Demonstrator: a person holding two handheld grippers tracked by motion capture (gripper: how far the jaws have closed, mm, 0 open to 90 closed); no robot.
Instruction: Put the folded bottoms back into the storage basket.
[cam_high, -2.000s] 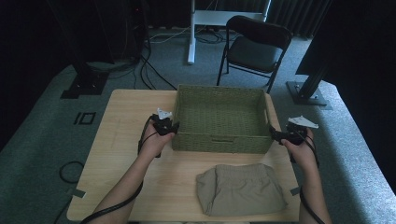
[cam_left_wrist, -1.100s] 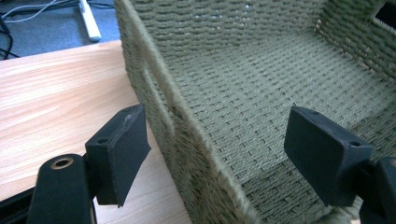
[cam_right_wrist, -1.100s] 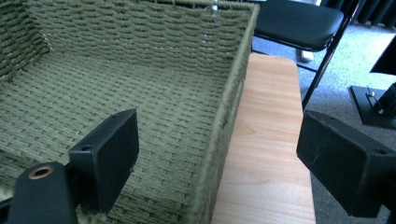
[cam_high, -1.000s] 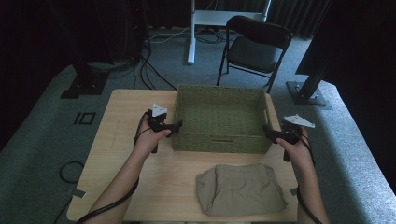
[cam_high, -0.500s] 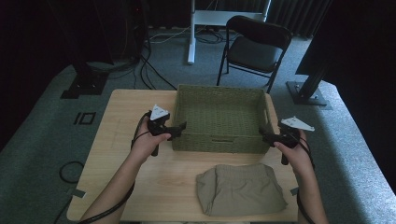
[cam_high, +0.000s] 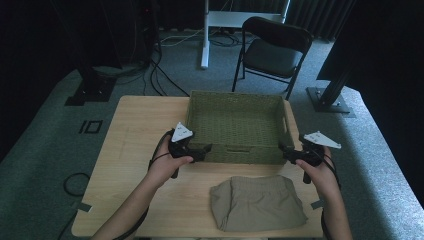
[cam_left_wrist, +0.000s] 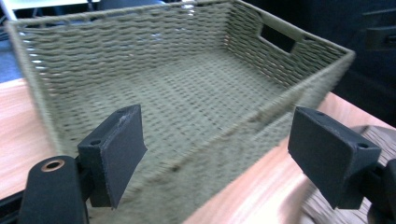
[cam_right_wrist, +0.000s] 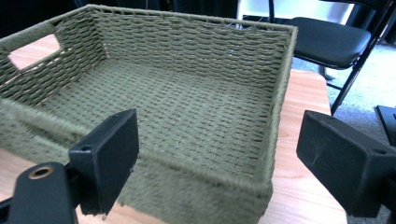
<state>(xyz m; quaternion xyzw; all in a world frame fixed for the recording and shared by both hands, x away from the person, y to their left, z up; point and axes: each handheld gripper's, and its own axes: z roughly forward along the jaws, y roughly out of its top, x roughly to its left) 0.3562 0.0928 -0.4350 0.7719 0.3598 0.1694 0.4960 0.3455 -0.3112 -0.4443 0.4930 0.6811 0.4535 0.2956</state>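
Left gripper (cam_high: 204, 148) wide at basket (cam_high: 239, 106) corner, right gripper (cam_high: 284, 151) opposite

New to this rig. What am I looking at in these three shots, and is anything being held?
No robot here: a person holds a two-jaw tool in each hand. The high view looks down on the wooden table. The other two pictures come from cameras riding on each tool, looking along its black jaws. The left hand-held gripper and the right hand-held gripper sit at the near corners of an empty green woven basket. Both have jaws open and hold nothing. Folded tan shorts lie on the table in front of the basket.
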